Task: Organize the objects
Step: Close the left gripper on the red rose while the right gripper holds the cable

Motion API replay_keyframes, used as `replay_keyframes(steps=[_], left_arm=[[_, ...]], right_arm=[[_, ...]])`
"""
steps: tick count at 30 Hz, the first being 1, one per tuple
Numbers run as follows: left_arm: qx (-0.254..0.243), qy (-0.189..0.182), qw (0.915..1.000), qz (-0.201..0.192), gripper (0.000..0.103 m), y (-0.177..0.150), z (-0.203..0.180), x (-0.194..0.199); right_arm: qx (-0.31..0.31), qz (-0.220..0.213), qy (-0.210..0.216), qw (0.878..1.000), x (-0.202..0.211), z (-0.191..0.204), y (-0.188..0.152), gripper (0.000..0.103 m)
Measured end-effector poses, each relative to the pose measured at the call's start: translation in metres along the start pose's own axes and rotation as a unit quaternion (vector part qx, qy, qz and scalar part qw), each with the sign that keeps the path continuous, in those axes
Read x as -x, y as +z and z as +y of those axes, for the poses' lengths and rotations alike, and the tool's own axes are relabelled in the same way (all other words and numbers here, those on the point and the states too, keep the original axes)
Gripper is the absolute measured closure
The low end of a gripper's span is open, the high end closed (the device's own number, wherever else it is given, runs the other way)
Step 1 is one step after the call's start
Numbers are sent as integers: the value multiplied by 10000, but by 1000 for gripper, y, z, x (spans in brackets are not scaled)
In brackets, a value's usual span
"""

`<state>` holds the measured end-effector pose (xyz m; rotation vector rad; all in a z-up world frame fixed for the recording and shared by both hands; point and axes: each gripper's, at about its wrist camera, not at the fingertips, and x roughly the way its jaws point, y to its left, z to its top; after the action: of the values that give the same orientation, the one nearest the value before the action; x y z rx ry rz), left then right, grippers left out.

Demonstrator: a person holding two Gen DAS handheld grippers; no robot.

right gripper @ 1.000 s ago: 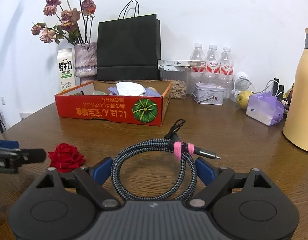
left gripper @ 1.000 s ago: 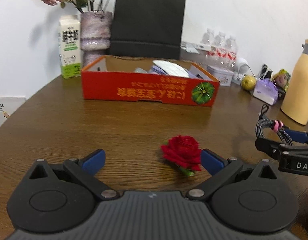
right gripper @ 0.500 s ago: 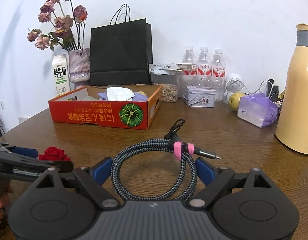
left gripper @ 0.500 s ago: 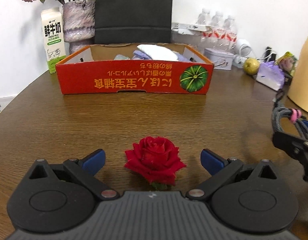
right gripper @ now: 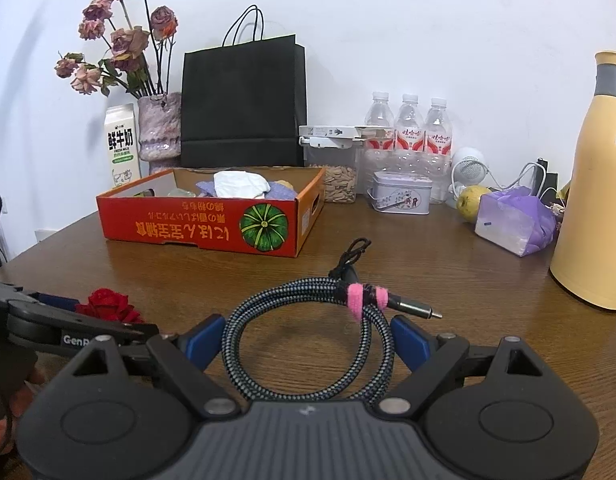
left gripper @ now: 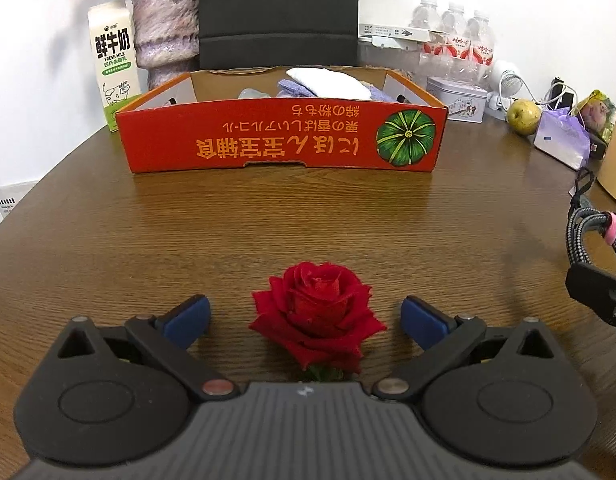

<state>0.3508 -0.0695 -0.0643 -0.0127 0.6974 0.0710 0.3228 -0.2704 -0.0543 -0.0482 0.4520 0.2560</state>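
Blue pads (left gripper: 187, 316) of the left gripper (left gripper: 305, 320) stand wide apart on either side of a red fabric rose head (left gripper: 318, 320), touching nothing; the bloom lies on the brown wooden table (left gripper: 308, 216) squarely between them, its green stub pointing back toward the gripper body. The rose looks light and soft, so its petals would crush or slip under a hard squeeze (a gentle close across the fuller lower petals seems the safest hold).

On the right gripper (right gripper: 308, 336), the fingers also stand wide, framing a coiled grey braided cable with a pink strap (right gripper: 308, 336). The pads sit just beside the coil, and I cannot tell whether they press on it. The coil is springy, so I would grip across its width.

Beyond both, the open red cardboard box with a green pumpkin print (left gripper: 283, 144) waits, already holding cloths, and is the likely destination.
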Motion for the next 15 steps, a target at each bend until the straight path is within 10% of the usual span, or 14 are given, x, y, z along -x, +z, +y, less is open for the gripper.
replay_keyframes(steps=[9,13,15], left_arm=[[29,32,10000,-12,1,0,1,1],[118,-26,9996,-265,51,-1,4,10],[122,-215,9993,-296,58,-2,4,12]], right_arm=[[62,39,-74,9999,-2,4,-1,15],[73,80,-111,9999,-4,5,-2,15],[61,74,-120,9999,-4,5,-2,15]])
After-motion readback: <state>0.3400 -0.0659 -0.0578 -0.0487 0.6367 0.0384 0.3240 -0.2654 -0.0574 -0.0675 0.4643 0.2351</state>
